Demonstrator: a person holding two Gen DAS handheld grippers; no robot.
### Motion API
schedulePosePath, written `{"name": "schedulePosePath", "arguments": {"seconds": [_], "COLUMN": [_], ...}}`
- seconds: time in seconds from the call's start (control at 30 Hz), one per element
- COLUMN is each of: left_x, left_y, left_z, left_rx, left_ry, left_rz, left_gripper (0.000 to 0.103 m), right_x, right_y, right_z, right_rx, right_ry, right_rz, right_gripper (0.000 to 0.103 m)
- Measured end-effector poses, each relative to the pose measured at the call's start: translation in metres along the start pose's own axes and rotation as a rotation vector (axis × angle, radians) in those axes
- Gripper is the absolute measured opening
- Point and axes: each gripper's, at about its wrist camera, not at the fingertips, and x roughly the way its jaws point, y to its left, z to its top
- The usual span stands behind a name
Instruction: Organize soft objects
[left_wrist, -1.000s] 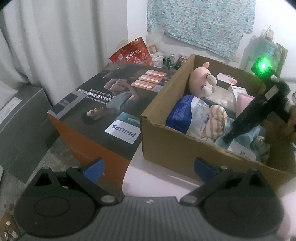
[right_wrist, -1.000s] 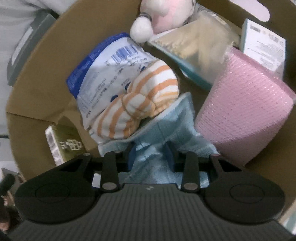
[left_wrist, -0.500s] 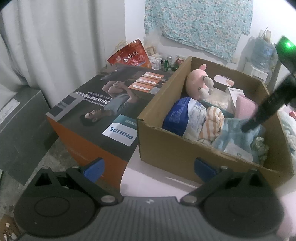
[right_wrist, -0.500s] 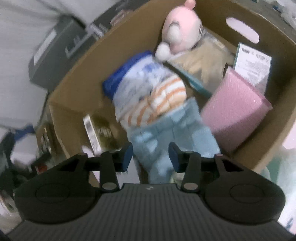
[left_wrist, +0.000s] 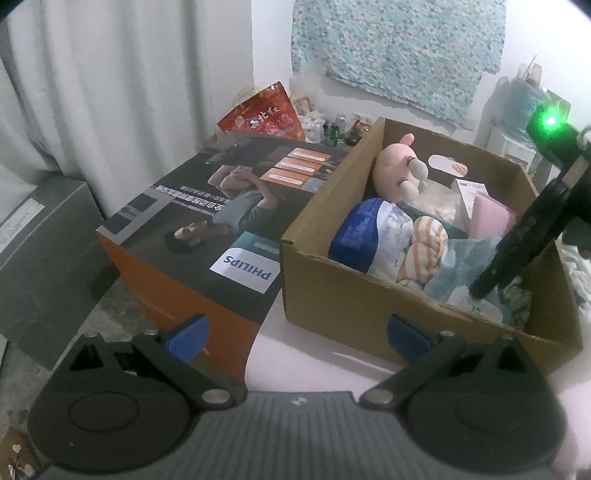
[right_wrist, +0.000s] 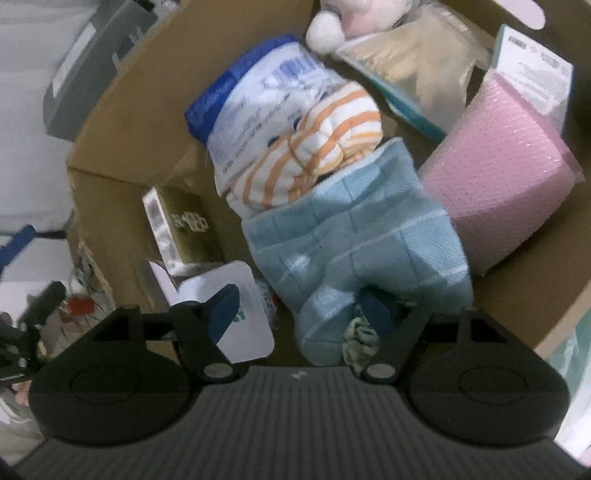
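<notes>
Where the left gripper hangs spread with nothing between its blue pads, a pale pink surface carries the cardboard box just beyond it. Beside that box lies a large orange carton whose white label reads "PHILIPS"; its smaller lines of print are too fine to read. Inside the cardboard box, nearest the front wall, the light blue towel lies folded against a pink bubble-wrap parcel. The right gripper stands over the towel's near end with its jaws parted, having just been opening; the towel lies between the pads, but they do not press on it. A white card and a gold packet sit by the left pad, their lettering blurred. Farther in, an orange-striped cloth rests on a blue-and-white bag whose print cannot be read. Behind them a pink plush toy leans at the far wall, cut off at the top edge in the right wrist view. Past the box stands a red bag with gold characters, and a patterned cloth hangs on the wall.
</notes>
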Motion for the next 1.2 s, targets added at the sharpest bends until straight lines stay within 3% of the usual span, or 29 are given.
{"name": "schedulePosePath", "arguments": {"seconds": [0.27, 0.53, 0.77, 1.2], "left_x": [0.006, 0.011, 0.017, 0.018], "left_y": [0.002, 0.005, 0.007, 0.005], "left_z": [-0.001, 0.0, 0.003, 0.003], "left_rx": [-0.003, 0.002, 0.002, 0.001], "left_ry": [0.012, 0.029, 0.039, 0.046], "left_rz": [0.003, 0.028, 0.039, 0.033], "left_gripper": [0.103, 0.103, 0.103, 0.103], "right_x": [-0.036, 0.003, 0.047, 0.044], "right_y": [0.0, 0.016, 0.005, 0.021], "right_z": [0.028, 0.091, 0.115, 0.107], "right_rx": [0.006, 0.005, 0.073, 0.013], "right_ry": [-0.219, -0.345, -0.302, -0.302], "right_rz": [0.079, 0.064, 0.068, 0.096], "right_gripper": [0.073, 0.071, 0.07, 0.069]}}
